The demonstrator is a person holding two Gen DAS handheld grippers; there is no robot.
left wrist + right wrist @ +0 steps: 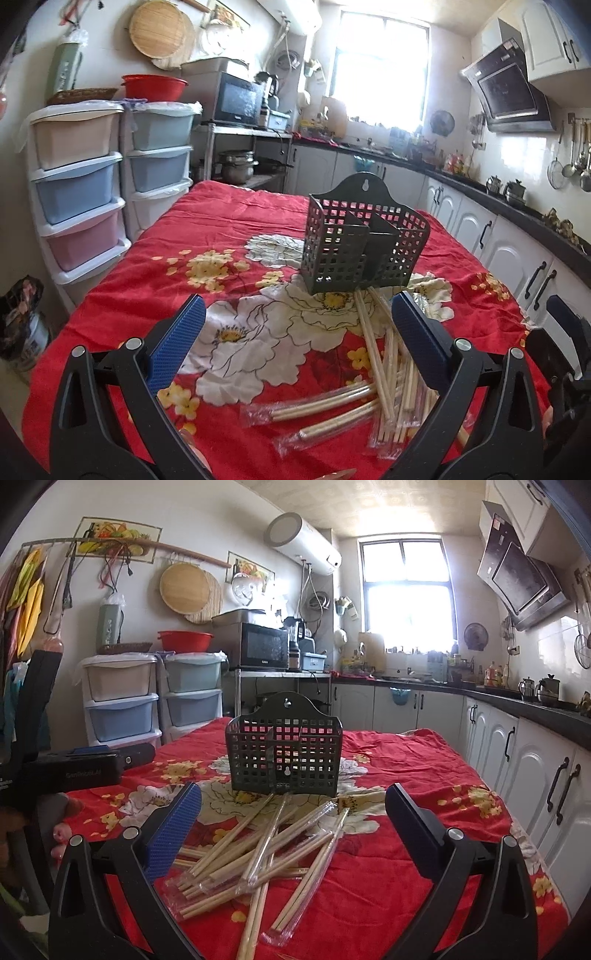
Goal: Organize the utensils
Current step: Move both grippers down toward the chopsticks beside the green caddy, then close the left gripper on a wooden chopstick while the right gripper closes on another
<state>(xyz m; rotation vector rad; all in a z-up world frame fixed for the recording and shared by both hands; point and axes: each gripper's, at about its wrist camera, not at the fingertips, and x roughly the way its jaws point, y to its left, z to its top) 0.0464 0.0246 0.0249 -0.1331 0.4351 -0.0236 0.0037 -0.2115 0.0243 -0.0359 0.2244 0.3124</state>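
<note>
My left gripper [297,317]: spread wide and grasping nothing, its blue pads low in the left wrist frame, hovering above the cloth.
My right gripper [293,801]: likewise released and empty, fingers splayed across the bottom of the right wrist frame.
Chopsticks [258,853]: a loose crossed heap, some in clear wrappers, lying lower centre between my right fingers; in the left wrist view they sit lower right, by my right-hand pad.
Tablecloth [406,849]: red with white and yellow flowers, covering the table under everything.
Utensil basket [283,749]: dark grid caddy with inner dividers, upright at frame centre just beyond the heap, nearest chopstick tips reaching its base.
Drawer units [122,698]: pastel stacks at left, past the table's far edge.
Window [406,590]: bright, upper right of centre, at the far wall.
</note>
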